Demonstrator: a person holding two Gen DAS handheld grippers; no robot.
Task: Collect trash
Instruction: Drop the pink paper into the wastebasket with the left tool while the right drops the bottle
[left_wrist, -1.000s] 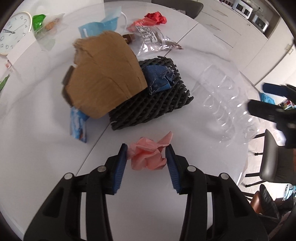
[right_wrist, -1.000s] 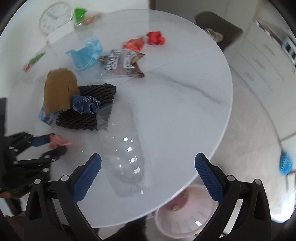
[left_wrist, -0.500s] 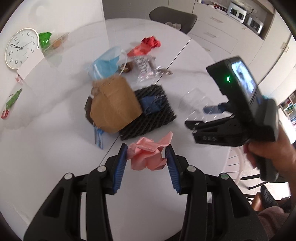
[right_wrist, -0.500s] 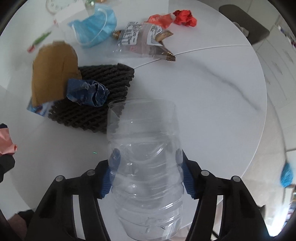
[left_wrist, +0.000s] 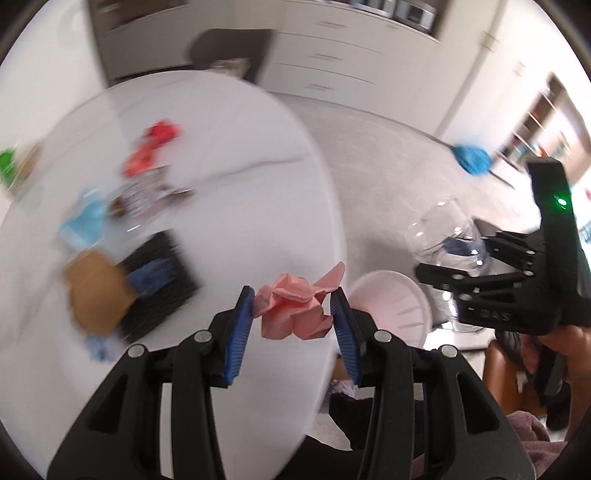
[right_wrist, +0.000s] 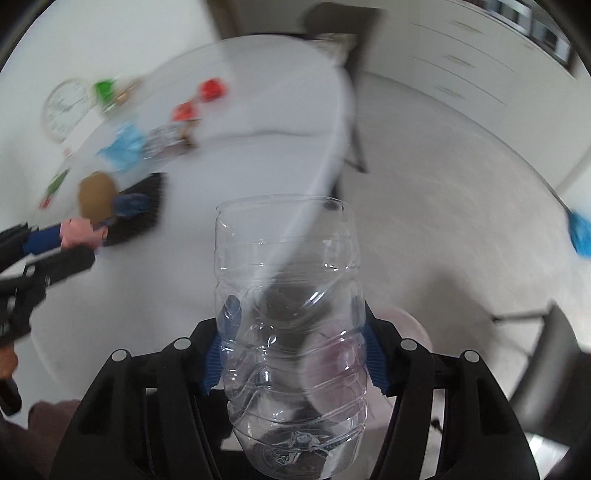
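My left gripper (left_wrist: 293, 314) is shut on a crumpled pink paper (left_wrist: 288, 308) and holds it in the air above the table's right edge. My right gripper (right_wrist: 293, 354) is shut on a clear plastic bottle (right_wrist: 288, 258), its blue pads pressing into the ribbed sides. The bottle is off the table, past the edge, above the floor. A pink bin (left_wrist: 400, 295) stands on the floor beside the table, just right of the pink paper. In the left wrist view the right gripper (left_wrist: 448, 264) with the bottle (left_wrist: 439, 225) hangs beyond the bin. The frames are blurred.
On the round white table (left_wrist: 240, 166) lie a red wrapper (left_wrist: 162, 133), a clear printed bag (left_wrist: 144, 192), a blue mask (left_wrist: 85, 218), brown cardboard (left_wrist: 96, 291) and black foam netting (left_wrist: 162, 284). A clock (right_wrist: 66, 107) lies at its far side. Chairs and a blue mop (left_wrist: 471, 157) stand around.
The right gripper shut on the bottle and lifted it off the table. Both grippers have swung right, past the table edge toward the pink bin, with the pink paper still held.
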